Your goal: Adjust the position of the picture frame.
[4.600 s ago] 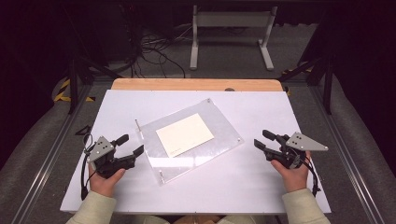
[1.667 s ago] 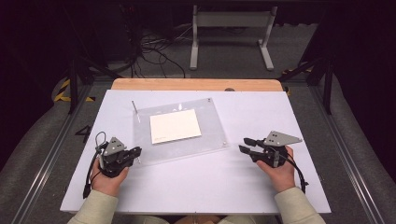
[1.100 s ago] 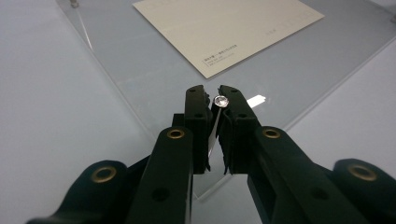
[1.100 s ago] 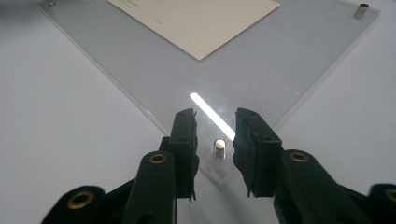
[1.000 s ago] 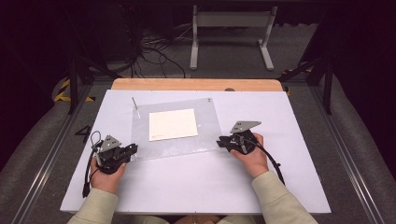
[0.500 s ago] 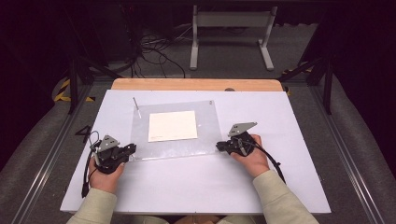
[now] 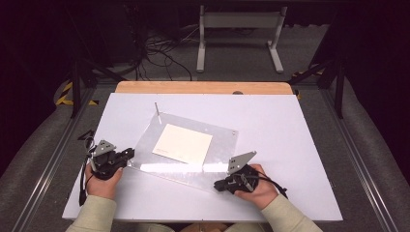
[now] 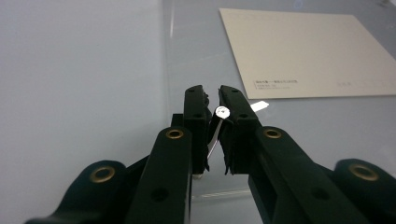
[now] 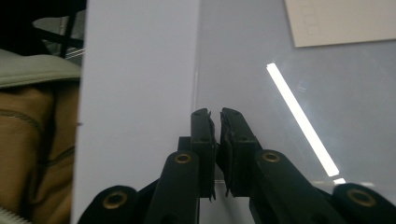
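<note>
High view: we have the left tool (image 7: 126, 153) clamped on the left corner of the clear acrylic sheet (image 7: 220, 154); its jaws are nearly together on a small metal post (image 8: 219, 112) there. The sheet lies mid-table (image 7: 290, 125), skewed, with a cream card (image 7: 183, 143) under it. Right tool (image 7: 218, 185) pinches the sheet's near right edge, jaws almost closed on it. To square the sheet well, we should move both hands together, keep it flat, and avoid twisting.

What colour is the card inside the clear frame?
Cream, clearest in the left gripper view: card, frame.
</note>
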`<state>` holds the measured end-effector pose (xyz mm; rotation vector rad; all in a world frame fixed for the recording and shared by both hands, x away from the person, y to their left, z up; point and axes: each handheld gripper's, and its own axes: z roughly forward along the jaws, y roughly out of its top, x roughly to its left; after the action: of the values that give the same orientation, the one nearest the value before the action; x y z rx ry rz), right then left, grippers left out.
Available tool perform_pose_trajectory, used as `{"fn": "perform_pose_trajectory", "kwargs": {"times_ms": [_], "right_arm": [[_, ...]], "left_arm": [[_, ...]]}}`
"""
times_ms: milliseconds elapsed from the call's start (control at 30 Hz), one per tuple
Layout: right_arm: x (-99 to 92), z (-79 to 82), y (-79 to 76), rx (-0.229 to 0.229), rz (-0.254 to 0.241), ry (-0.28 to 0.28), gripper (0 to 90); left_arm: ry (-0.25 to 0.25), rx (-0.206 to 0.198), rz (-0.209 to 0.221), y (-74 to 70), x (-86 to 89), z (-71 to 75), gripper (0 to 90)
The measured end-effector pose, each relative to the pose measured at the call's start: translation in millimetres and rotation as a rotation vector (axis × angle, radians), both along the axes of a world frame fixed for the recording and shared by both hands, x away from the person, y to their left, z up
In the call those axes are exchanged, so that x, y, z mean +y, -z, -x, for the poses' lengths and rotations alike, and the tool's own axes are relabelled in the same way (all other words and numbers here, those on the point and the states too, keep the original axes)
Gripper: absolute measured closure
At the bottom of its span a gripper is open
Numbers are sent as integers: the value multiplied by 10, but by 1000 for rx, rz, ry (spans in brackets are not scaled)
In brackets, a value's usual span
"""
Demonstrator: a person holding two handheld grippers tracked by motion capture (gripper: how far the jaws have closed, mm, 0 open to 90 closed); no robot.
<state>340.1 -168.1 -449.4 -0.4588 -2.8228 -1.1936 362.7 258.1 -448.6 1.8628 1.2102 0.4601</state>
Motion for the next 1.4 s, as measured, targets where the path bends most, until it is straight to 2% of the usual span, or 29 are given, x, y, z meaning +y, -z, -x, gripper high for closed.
{"fn": "perform_pose_trajectory", "kwargs": {"times_ms": [67,100,133,267,367,400,433,467,500,600,833,900,1000,1100,1133,1167,1200,1233,1300,1333,1367,1400], "right_arm": [[61,118,12,4,-9,-32,834],[61,118,12,4,-9,-32,834],[107,197,10,-12,-3,-53,834],[118,220,5,-30,6,-53,834],[114,221,8,-28,-1,-53,835],[117,225,7,-35,3,-51,835],[121,235,3,-43,8,-51,835],[125,245,0,-50,14,-49,835],[125,245,0,-50,14,-49,835],[141,267,-2,-56,14,-38,835],[131,284,22,-56,-8,-20,835],[134,305,20,-69,-4,-12,835],[148,355,20,-106,7,4,835],[144,374,29,-110,-1,18,835],[141,376,32,-106,-5,22,834],[135,382,41,-100,-14,35,833],[135,382,41,-100,-14,35,833],[135,384,51,-97,-23,46,830],[130,383,57,-86,-34,54,807],[130,383,57,-86,-34,54,807],[125,379,58,-76,-40,52,783],[116,373,54,-75,-42,53,753]], "left_arm": [[-3,3,9,2,3,-4,816],[-3,3,9,2,3,-4,816],[-6,9,10,0,1,-11,816],[-7,11,-7,-26,-15,-36,823],[-17,-6,-66,-90,-87,-62,836],[-23,-15,-93,-118,-129,-91,839],[-23,-18,-100,-145,-162,-131,841],[-17,-20,-94,-177,-197,-195,841],[-17,-20,-94,-177,-197,-195,839],[-17,-40,-110,-224,-314,-370,838],[-6,-21,-74,-264,-557,-732,828],[-5,-16,-51,-259,-652,-853,824],[-3,-13,-66,-256,-817,-1002,824],[-1,-21,-64,-235,-943,-1109,825],[12,-7,-86,-224,-996,-1156,826],[12,24,-114,-175,-1068,-1240,831],[12,24,-114,-175,-1068,-1240,831],[13,32,-58,-119,-1059,-1280,823],[7,42,-17,-112,-1037,-1269,804],[7,42,-17,-112,-1037,-1269,767],[4,44,-12,-126,-1028,-1243,767],[6,37,-19,-143,-1020,-1217,697]]}}
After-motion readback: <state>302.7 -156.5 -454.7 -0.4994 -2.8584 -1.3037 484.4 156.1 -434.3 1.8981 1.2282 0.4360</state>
